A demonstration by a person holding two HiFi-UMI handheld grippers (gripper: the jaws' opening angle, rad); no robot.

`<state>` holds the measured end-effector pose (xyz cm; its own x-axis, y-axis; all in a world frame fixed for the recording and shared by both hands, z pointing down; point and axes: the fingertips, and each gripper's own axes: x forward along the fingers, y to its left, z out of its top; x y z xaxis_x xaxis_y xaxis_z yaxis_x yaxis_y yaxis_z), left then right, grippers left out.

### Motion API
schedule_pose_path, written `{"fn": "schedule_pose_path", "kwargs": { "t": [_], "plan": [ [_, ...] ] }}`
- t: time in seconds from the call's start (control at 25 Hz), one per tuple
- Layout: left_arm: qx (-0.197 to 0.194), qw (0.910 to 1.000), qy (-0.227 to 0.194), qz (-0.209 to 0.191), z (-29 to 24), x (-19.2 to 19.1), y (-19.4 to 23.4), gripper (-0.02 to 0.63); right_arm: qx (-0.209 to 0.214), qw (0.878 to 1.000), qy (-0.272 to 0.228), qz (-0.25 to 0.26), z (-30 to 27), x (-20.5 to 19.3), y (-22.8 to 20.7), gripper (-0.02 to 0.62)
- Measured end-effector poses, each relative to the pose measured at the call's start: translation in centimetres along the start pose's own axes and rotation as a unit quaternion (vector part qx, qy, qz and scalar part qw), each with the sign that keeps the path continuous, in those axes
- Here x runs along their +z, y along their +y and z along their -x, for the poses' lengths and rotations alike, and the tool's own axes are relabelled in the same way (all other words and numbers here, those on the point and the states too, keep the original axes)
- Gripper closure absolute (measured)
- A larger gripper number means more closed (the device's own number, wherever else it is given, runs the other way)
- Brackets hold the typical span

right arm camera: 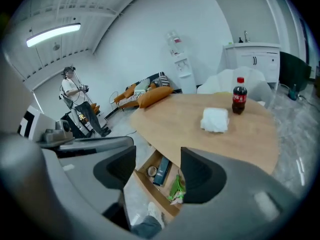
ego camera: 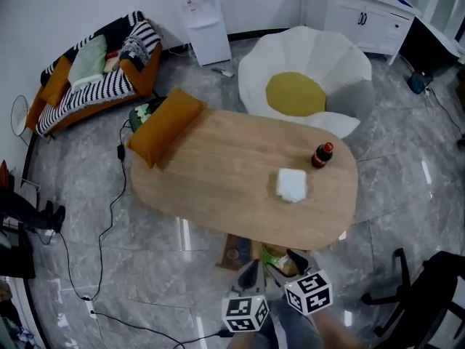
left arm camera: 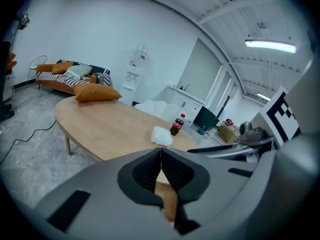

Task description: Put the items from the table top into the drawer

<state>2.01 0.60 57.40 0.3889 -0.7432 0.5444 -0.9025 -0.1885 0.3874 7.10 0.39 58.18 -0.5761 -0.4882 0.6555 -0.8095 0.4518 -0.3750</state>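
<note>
My left gripper [left arm camera: 160, 154] is pinched together, empty; my right gripper [right arm camera: 158, 159] gapes wide, empty. A glossy cola bottle [ego camera: 322, 154] stands near a soft white napkin [ego camera: 291, 184].

Free tabletop [ego camera: 218, 167] around bottle [ego camera: 322, 155] and napkins [ego camera: 291, 185]

Pale wood-grain table [ego camera: 218, 166] on grey marbled floor [ego camera: 80, 195]. On top: white cloth [ego camera: 291, 184]; cola bottle [ego camera: 322, 154], dark brown w/ red cap & label. Mustard-orange cushion [ego camera: 163, 126] at one end. Drawer [right arm camera: 152, 192] tan wood, w/ green packet [right arm camera: 177, 186] & dark box [right arm camera: 162, 170] inside. Armchair [ego camera: 320, 60] white, yellow centre. Sofa [ego camera: 142, 67] orange; throw [ego camera: 109, 86] blk-&-wht stripes. Left gripper [left arm camera: 160, 156] & right gripper [right arm camera: 157, 169] both grey w/ blk pads; marker cubes [ego camera: 245, 313] blk squares on wht.
</note>
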Motion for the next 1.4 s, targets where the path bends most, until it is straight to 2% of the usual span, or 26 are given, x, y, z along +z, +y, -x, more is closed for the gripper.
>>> {"fn": "schedule_pose_path", "kwargs": {
  "t": [0.28,0.44,0.64,0.72,0.84,1.08,1.32,1.4],
  "plan": [
    [-0.016,0.9988,-0.042,-0.018,2.7,5.7,-4.0,0.595,-0.016,0.998,-0.052,0.009,4.9,5.3,1.1,0.33],
    [-0.004,0.9989,-0.042,-0.023,4.3,7.6,-5.0,0.595,-0.034,0.995,-0.097,0.01,7.6,8.3,1.9,0.333],
    [-0.01,0.9972,-0.066,-0.034,6.7,9.7,-7.0,0.595,-0.041,0.99,-0.133,0.02,10.8,10.7,3.0,0.333],
    [-0.01,0.9964,-0.075,-0.038,7.7,10.4,-7.4,0.595,-0.049,0.986,-0.159,0.03,12.1,11.8,3.5,0.393],
    [-0.008,0.9953,-0.087,-0.043,9.0,11.5,-7.9,0.595,-0.049,0.982,-0.178,0.042,13.5,13.1,4.3,0.407],
    [-0.01,0.9917,-0.115,-0.055,11.9,13.4,-9.0,0.595,-0.043,0.979,-0.187,0.07,16.2,13.8,6.1,0.407],
    [-0.03,0.9876,-0.133,-0.078,13.9,14.3,-10.6,0.595,-0.047,0.975,-0.197,0.094,18.2,13.6,7.9,0.423],
    [-0.036,0.9865,-0.135,-0.085,14.4,14.2,-11.5,0.594,-0.058,0.97,-0.214,0.098,19.3,13.7,8.4,0.449]
  ]
}}
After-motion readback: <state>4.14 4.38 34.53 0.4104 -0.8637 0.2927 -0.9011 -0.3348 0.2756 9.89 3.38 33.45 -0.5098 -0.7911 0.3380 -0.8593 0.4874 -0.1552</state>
